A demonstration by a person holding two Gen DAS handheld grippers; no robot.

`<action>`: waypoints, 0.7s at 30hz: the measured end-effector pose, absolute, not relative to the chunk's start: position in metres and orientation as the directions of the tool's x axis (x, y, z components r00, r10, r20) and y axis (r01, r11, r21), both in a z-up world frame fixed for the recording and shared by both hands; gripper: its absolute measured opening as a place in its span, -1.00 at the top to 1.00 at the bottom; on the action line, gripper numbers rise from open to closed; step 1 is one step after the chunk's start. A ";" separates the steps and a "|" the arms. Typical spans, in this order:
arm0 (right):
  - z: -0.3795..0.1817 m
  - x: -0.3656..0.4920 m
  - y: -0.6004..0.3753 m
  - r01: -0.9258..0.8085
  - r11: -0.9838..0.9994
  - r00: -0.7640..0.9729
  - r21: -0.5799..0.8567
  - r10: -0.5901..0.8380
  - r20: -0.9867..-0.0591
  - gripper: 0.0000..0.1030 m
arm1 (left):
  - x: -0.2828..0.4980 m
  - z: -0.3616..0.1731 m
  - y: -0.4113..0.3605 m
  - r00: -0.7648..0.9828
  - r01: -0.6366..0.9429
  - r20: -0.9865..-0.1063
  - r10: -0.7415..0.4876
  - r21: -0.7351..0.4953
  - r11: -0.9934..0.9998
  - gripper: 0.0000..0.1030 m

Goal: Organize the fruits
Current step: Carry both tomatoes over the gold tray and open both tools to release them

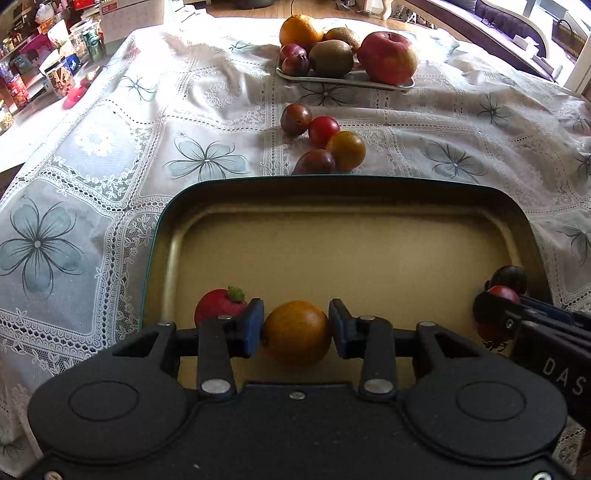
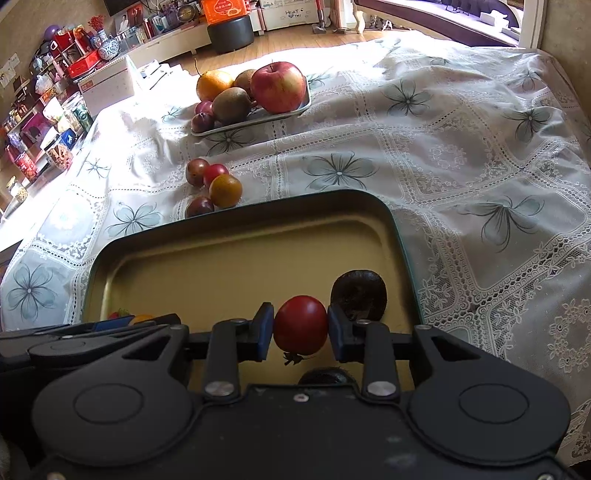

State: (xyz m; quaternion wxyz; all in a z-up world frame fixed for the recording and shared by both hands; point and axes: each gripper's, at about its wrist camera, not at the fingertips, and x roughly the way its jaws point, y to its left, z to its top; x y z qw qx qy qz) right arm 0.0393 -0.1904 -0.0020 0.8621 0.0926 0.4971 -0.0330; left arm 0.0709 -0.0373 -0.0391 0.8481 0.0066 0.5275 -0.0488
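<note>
Fruit in both our grippers, over the tan tray

Fruit sits between the fingers on each side. Our left gripper has its blue pads closed against a small orange, and our right gripper is closed the same way on a red tomato. Both are held over the near end of the tan tray with the dark rim. Inside that tray we see a red fruit with a green stem just left of the orange, and a dark round fruit just right of the tomato.

Beyond the tray's far edge, four small fruits lie bunched together on the cloth. Farther back, a pale tray carries a large apple, two kiwis, an orange fruit and dark plums.

Everything rests on a white lace tablecloth printed with grey-blue flowers, rumpled in places and brightly sunlit at the far left. Past the table we see a wooden floor, a round dark stool, and crowded shelves of boxes and jars.
</note>
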 end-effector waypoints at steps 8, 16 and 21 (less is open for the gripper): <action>0.001 0.038 -0.194 0.160 0.979 0.514 0.126 0.027 -0.857 0.36 | 0.068 -0.036 -0.038 0.442 0.096 -0.892 -0.097 -0.060 0.994 0.10; 0.002 0.037 -0.197 0.175 0.974 0.516 0.142 0.032 -0.856 0.32 | 0.063 -0.029 -0.041 0.464 0.107 -0.880 -0.100 -0.057 0.993 0.10; 0.004 0.036 -0.196 0.173 0.973 0.525 0.152 0.039 -0.850 0.32 | 0.061 -0.030 -0.042 0.458 0.112 -0.883 -0.102 -0.057 0.992 0.10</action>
